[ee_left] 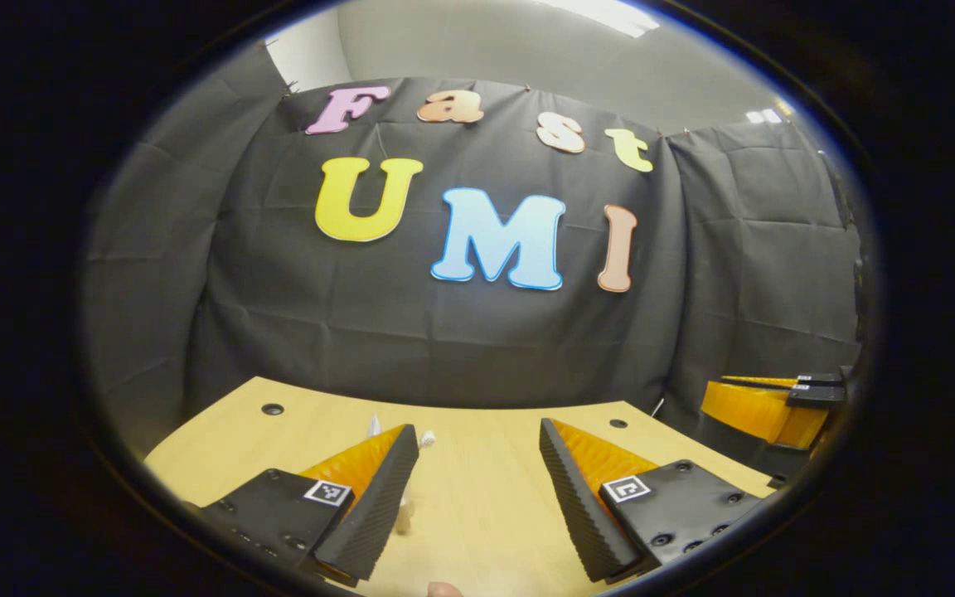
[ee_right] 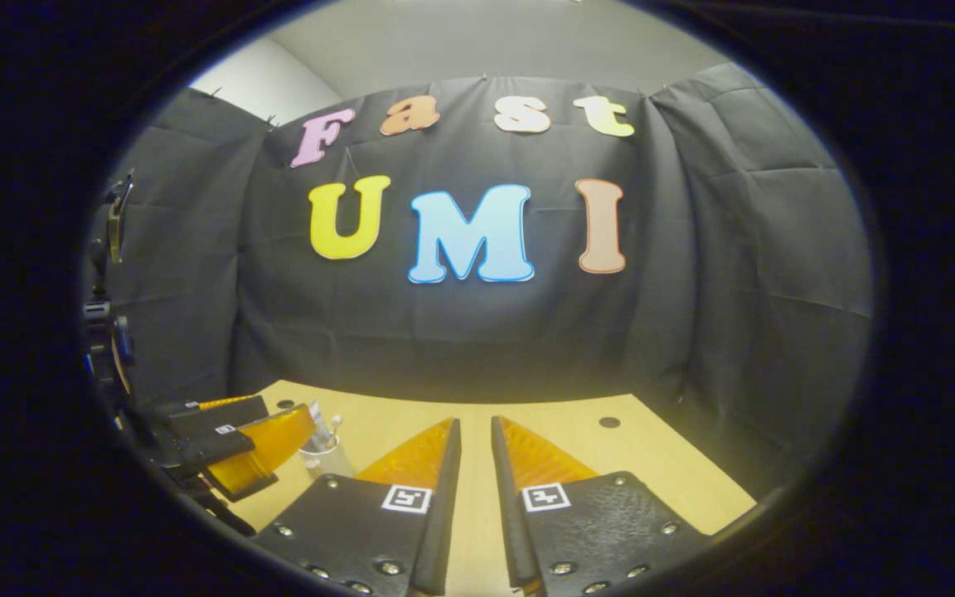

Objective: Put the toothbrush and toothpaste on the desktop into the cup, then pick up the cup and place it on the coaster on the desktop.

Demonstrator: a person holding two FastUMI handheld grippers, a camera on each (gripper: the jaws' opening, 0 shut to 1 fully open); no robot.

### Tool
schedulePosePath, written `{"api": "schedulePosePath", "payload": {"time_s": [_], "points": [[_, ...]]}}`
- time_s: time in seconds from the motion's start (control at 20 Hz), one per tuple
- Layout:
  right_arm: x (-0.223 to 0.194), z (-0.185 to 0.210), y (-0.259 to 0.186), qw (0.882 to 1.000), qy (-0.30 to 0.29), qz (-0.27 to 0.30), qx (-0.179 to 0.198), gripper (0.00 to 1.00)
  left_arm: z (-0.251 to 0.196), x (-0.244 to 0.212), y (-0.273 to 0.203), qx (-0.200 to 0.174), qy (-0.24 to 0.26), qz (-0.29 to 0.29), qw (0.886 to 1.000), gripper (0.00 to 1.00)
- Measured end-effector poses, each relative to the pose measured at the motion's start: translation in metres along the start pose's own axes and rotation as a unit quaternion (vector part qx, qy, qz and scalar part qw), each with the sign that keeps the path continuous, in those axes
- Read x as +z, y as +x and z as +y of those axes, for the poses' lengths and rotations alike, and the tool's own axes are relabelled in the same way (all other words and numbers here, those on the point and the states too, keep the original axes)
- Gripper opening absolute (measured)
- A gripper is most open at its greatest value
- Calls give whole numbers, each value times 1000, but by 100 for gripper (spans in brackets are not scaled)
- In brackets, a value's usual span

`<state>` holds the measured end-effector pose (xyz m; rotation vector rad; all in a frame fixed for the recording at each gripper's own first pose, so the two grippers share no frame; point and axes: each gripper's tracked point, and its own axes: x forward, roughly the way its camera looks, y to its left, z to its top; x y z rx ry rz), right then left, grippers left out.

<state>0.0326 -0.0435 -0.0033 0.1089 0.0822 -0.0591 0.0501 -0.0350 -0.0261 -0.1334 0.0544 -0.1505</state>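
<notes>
Across the light wooden desktop (ee_left: 477, 497) was where everything sat, with both grippers hanging low over it in front of the black cloth wall.

So the relation that mattered: the cup (ee_right: 317, 455) stood just off the left gripper (ee_left: 477, 464), not the right one. From the right gripper view you could see the left gripper's orange finger right beside the cup, looking like it touched or nearly touched the rim, hard to call through the fisheye. The right gripper (ee_right: 476, 452) was further off, with the cup away to its left, so my guess was that the left hand was the nearer one for the pickup.

Left gripper's fingers stood spread wide with nothing between them, just bare desk. In its own view the cup was mostly tucked behind its left finger (ee_left: 378, 489); only some whitish bits poked up past the tip.

Right gripper's fingers were pulled almost together with a thin sliver of desk showing in the gap, gripping nothing.

The cup itself looked small, pale and upright, with a toothbrush (ee_right: 332, 427) and what I took for the toothpaste (ee_right: 317, 424) sticking up out of it, leaning a bit. So the loading part looked done. Coaster, couldn't spot it.
</notes>
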Motion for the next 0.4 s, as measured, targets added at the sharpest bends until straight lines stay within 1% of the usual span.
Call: {"api": "schedulePosePath", "payload": {"time_s": [0.2,0.3,0.4], "points": [[2,4,5,1000,14,-3,12,25,6,2,-6,12,3,0,1000,94],[5,8,9,999,13,-15,30,25,11,5,-9,18,8,-2,1000,94],[11,8,10,999,5,-21,33,26,13,9,-14,21,8,-7,1000,94]]}}
